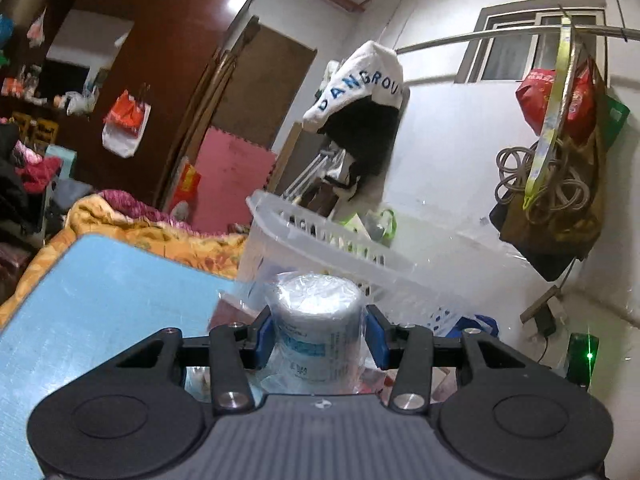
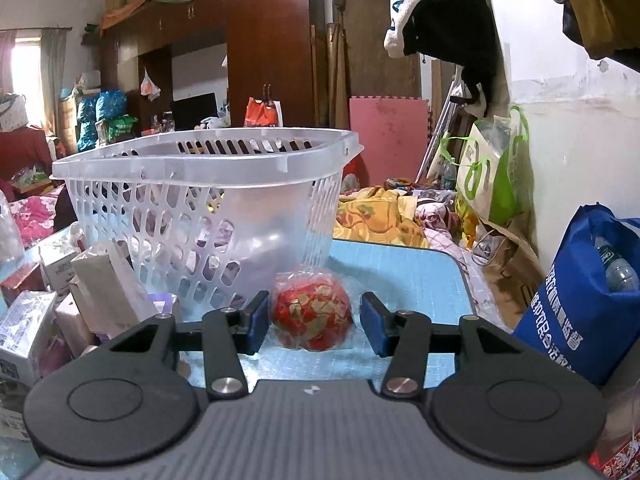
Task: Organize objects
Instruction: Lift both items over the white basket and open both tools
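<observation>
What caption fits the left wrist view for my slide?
Left gripper clamps a plastic-wrapped white roll, raised before the tilted clear basket beside the blue table.

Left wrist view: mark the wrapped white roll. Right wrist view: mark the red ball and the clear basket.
wrapped white roll (image 1: 316, 332): left wrist view, on its printed side wall.
red ball (image 2: 312, 312): right wrist view, on its patterned front.
clear basket (image 2: 192, 164): right wrist view, on its near rim.
</observation>
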Tool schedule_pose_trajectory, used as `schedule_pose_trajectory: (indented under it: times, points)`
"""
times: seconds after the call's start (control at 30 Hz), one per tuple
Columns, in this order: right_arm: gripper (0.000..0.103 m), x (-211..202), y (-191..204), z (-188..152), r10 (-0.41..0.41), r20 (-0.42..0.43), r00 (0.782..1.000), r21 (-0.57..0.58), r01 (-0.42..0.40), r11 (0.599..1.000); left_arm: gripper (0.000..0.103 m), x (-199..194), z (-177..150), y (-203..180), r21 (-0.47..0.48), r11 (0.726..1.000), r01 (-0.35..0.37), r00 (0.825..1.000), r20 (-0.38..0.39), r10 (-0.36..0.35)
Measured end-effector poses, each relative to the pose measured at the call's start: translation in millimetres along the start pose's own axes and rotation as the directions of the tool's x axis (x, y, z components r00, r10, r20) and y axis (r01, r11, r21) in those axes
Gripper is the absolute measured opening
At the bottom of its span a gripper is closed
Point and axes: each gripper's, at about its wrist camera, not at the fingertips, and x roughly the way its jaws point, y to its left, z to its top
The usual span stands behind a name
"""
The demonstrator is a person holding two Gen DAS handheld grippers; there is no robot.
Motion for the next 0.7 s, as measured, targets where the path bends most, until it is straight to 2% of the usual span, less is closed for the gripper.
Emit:
schedule_pose_trajectory:
  times: [0.23, 0.33, 0.43, 0.53, 0.6, 0.7]
  points:
    - [0.049, -8.0, 2.3, -0.3, 0.013, 0.035, 0.999, -0.013, -0.013, 1.0, 0.05, -1.5, 5.1, -10.3, 0.026, 1.0, -0.001, 1.0, 0.02, 0.0]
    - [0.049, -29.2, 8.7, 6.6, 0.033, 0.096, 0.995, -0.029, -0.03, 0.999, 0.05, -5.6, 12.1, -17.5, 0.044, 0.999, 0.001, 0.999, 0.04, -0.003]
    - [0.049, -53.6, 18.0, 25.9, 0.043, 0.171, 0.984, -0.056, -0.034, 0.998, 0.05, -6.6, 31.2, -30.0, 0.061, 0.998, 0.019, 0.997, 0.068, -0.023]
    - [0.049, -65.0, 28.4, 55.4, 0.087, 0.221, 0.971, -0.081, -0.071, 0.994, 0.05, 9.0, 59.2, -48.7, 0.079, 0.997, 0.024, 0.997, 0.069, -0.029]
    - [0.049, -59.0, 36.1, 80.6, 0.099, 0.226, 0.969, -0.101, -0.077, 0.992, 0.05, 26.6, 77.6, -59.4, 0.078, 0.997, 0.017, 0.998, 0.062, -0.022]
    - [0.049, -33.1, 47.8, 114.0, 0.123, 0.184, 0.975, -0.133, -0.099, 0.986, 0.05, 61.5, 99.3, -71.3, 0.076, 0.997, -0.007, 0.999, 0.033, 0.004]
